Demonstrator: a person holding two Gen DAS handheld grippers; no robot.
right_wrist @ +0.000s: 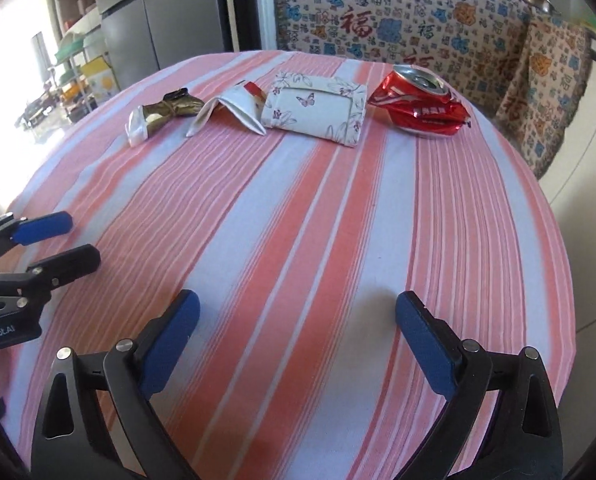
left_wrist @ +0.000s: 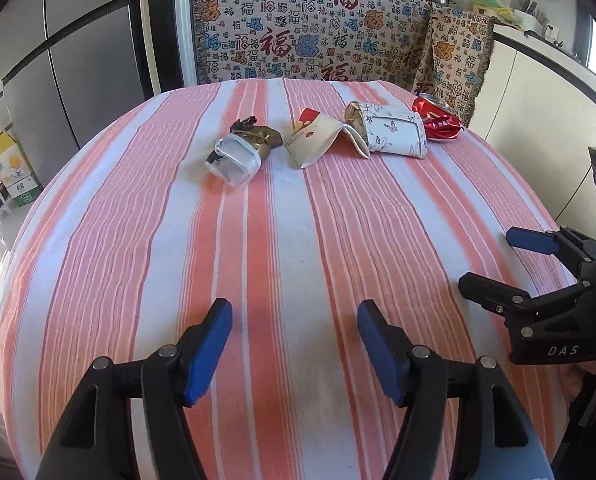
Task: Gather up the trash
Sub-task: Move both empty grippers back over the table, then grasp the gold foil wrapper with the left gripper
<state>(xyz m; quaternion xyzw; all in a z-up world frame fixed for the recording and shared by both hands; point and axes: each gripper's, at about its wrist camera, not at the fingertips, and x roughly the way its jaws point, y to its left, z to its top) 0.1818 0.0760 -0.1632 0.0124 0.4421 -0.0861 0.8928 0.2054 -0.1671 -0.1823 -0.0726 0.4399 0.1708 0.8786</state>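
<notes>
Both tools are hovering low over the near part of the pink-and-white striped tablecloth (right_wrist: 298, 240), nothing between their blue pads: the left gripper (left_wrist: 294, 344) is standing with its fingers spread apart, and the right gripper (right_wrist: 298, 340) is spread wider. The trash is lying in a row along the far side, well apart from both. From left to right in the right wrist view, there are a flattened clear plastic cup with a crumpled gold wrapper (right_wrist: 158, 114), a squashed white paper cup (right_wrist: 230, 114), a floral butterfly-print paper carton (right_wrist: 318, 110) touching it, and a crushed red aluminium can (right_wrist: 418, 106) near the far right edge. All of it looks light and thin, likely to skid on the cloth or buckle further; the can's creased body seems the stiffest place to pinch, across its flattened middle. Open cloth is lying between grippers and trash, while the patterned blanket-draped backrest (left_wrist: 310, 28) is closing off the far edge.
</notes>
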